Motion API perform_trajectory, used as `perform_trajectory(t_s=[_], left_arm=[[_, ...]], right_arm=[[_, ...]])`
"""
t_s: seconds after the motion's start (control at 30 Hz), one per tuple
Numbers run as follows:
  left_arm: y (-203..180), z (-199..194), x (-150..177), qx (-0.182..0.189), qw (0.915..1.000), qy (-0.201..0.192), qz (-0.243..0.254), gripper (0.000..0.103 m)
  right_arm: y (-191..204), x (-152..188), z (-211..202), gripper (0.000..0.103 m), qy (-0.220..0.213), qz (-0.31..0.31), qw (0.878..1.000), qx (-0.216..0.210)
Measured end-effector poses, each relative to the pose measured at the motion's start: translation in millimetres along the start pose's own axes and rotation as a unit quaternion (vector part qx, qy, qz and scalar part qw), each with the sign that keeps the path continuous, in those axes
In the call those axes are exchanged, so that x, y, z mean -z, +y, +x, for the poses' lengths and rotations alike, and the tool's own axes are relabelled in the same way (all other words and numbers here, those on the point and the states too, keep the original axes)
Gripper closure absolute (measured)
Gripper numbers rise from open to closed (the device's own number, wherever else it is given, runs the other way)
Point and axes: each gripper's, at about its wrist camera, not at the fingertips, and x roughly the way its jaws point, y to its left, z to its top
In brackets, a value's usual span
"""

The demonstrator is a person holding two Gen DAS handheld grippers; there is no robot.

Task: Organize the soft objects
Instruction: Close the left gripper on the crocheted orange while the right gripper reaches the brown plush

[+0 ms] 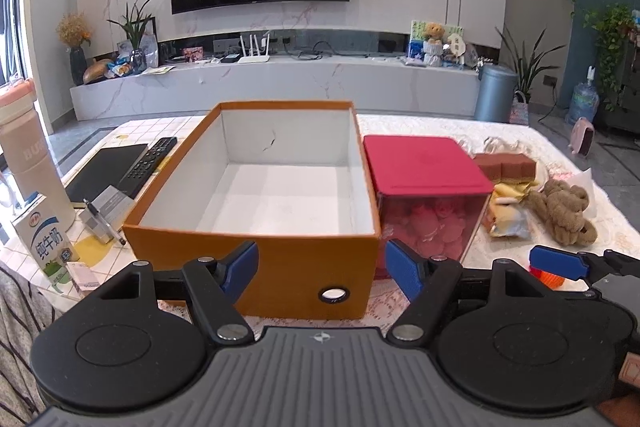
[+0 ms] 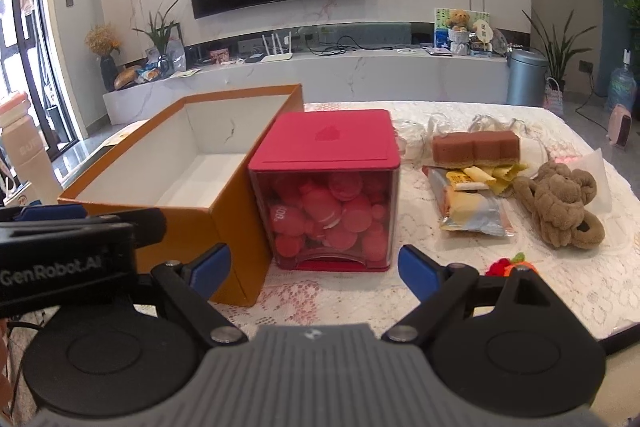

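- The left gripper [image 1: 322,269] hovers with its blue pads spread wide and nothing between them; the orange box [image 1: 256,259] stands straight ahead of it, open and empty inside.
- Just right of the box, touching or nearly so, is a red-lidded clear container [image 2: 326,195], directly ahead of the right gripper [image 2: 314,273], whose jaws are also spread and hold nothing.
- Further right of the right gripper, well past its fingertips, lie a brown sponge block [image 2: 476,147], a yellow snack packet [image 2: 472,211] and the brown plush toy [image 2: 564,203].
- A small red and orange knitted piece [image 2: 508,265] sits just beside the right gripper's right finger.
- Judgement: nothing is packed yet. The right gripper should swing right, come down over the plush toy's bulky middle, and pinch lightly; a deep bite keeps it from slipping.
- The left gripper could steady the box.
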Motion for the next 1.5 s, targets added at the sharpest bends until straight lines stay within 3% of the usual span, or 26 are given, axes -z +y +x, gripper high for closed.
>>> perform_trajectory(t_s=[0.17,0.3,0.4,0.5,0.7,0.83,0.93,1.0,1.17,1.27,1.4,1.5], left_arm=[[-3,-5,-9,0.008,0.9999,-0.01,0.006,0.017],[-17,-5,-20,0.021,0.9991,-0.018,0.031,0.017],[-30,-6,-28,0.047,0.9976,-0.026,0.044,0.017],[-47,-3,-35,0.077,0.9948,-0.021,0.063,0.017],[-90,22,-32,0.179,0.978,0.029,0.103,0.018],[-119,45,-19,0.227,0.9667,0.05,0.106,0.018],[-143,66,-5,0.242,0.9622,0.063,0.108,0.018],[-156,81,4,0.259,0.9582,0.067,0.101,0.018],[-184,116,17,0.274,0.9549,0.089,0.07,0.017],[-194,134,24,0.283,0.9507,0.116,0.052,0.017],[-211,150,32,0.237,0.9634,0.115,0.047,0.017],[-218,156,36,0.222,0.9674,0.115,0.042,0.017]], right_arm=[[-14,-11,-6,0.014,-0.009,-0.003,1.0,0.026],[-45,-41,-20,0.013,-0.038,0.017,0.997,0.068],[-75,-73,-34,0.007,-0.056,0.007,0.994,0.095],[-104,-95,-34,0.008,-0.045,-0.03,0.992,0.11],[-178,-125,-12,0.01,-0.023,0.103,0.985,0.139],[-210,-118,6,0.015,-0.025,0.146,0.978,0.145],[-226,-92,19,0.018,-0.018,0.18,0.973,0.145],[-230,-72,20,0.019,-0.001,0.203,0.965,0.167],[-233,-68,7,0.015,-0.012,0.148,0.967,0.206],[-248,-66,2,0.014,-0.03,0.181,0.96,0.21],[-259,-56,2,0.014,-0.029,0.213,0.963,0.162],[-261,-54,7,0.014,-0.027,0.207,0.963,0.169]])
